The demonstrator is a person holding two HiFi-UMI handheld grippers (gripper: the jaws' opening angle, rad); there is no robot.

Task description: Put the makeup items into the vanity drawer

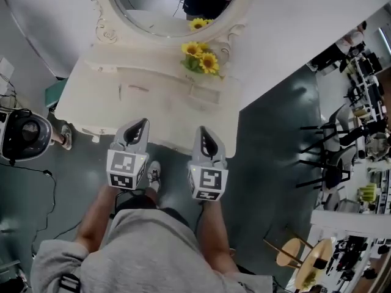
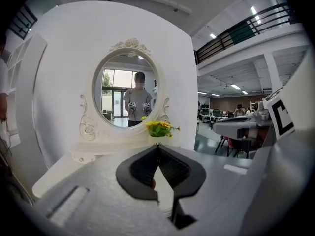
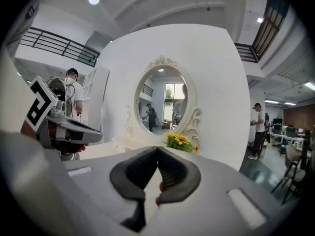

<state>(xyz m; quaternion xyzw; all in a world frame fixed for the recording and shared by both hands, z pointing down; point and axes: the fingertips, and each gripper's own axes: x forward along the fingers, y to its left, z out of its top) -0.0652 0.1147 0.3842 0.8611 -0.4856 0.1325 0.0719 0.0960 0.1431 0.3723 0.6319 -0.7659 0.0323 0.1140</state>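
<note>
A white vanity table (image 1: 110,112) with an oval mirror (image 1: 165,8) stands ahead of me. On its top lie a thin pinkish stick (image 1: 138,88) and another small slim item (image 1: 120,92). A vase of sunflowers (image 1: 201,58) and a small white box (image 1: 204,94) stand at the right. My left gripper (image 1: 141,122) and right gripper (image 1: 202,129) hover side by side over the table's near edge. Both are shut with nothing between the jaws, tips meeting in the left gripper view (image 2: 158,146) and the right gripper view (image 3: 157,148). No drawer shows.
A black round fan (image 1: 21,134) stands on the dark floor at the left, next to someone's shoe (image 1: 65,137). Black chairs (image 1: 333,157) and a wooden stool (image 1: 299,255) stand at the right. The white wall panel (image 1: 293,23) rises behind the vanity.
</note>
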